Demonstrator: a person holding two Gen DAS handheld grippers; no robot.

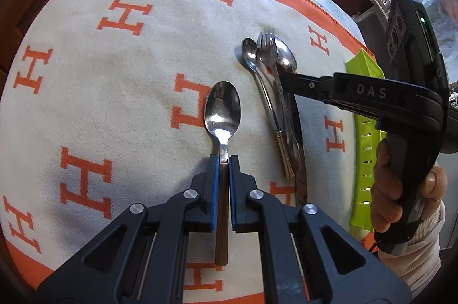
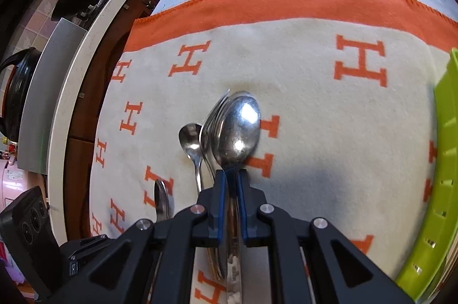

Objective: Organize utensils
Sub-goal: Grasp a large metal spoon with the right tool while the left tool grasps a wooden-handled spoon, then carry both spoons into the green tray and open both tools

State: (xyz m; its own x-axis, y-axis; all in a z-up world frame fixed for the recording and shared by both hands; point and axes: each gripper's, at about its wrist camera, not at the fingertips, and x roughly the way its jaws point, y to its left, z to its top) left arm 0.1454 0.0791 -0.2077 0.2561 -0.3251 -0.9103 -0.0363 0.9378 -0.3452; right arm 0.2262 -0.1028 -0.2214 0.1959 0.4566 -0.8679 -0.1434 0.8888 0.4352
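Sorting barely begun: left hand-held gripper [image 1: 224,161] clamps a wooden-handled steel spoon [image 1: 222,109]; right hand-held gripper [image 2: 231,175] clamps a large steel spoon [image 2: 239,129] beside piled cutlery; green slotted tray [image 2: 438,189] apparently unfilled.

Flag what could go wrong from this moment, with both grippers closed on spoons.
1. The right gripper clamps the large spoon while a fork and small spoon lie against it; lifting may drag or scatter them.
2. The left gripper holds the wooden-handled spoon at the neck, so it could pivot.
3. The green tray sits behind the right gripper, so both arms may crowd there.
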